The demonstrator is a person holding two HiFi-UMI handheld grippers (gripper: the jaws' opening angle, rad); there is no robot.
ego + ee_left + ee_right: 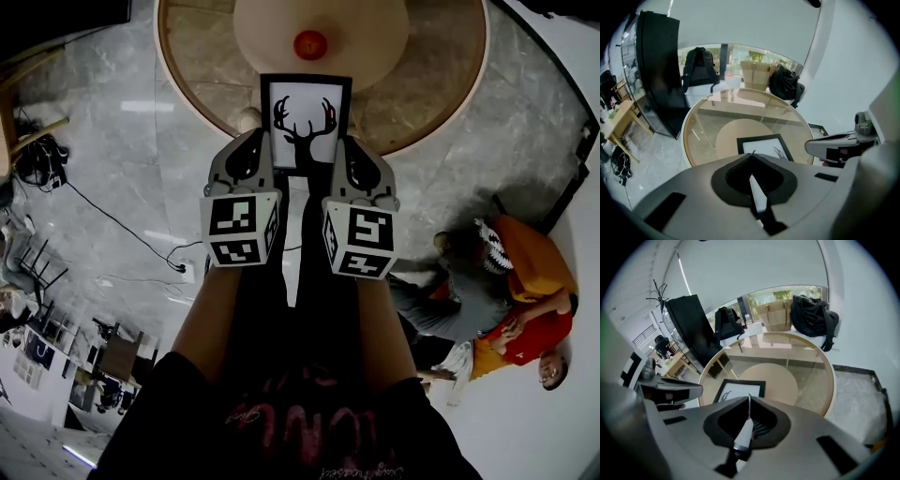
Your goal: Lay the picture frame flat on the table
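Black picture frame (305,122) lies flat on glass table (441,84), just beyond my jaws | left gripper (246,159) closed, empty | right gripper (364,169) closed, empty | both flank near edge: placement judged complete.

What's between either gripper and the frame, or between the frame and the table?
Nothing visible. The frame sits just ahead of the left gripper and the right gripper, both shut. It is on or just over the table; I can't tell which. A red round thing lies beyond the frame, clear of it.
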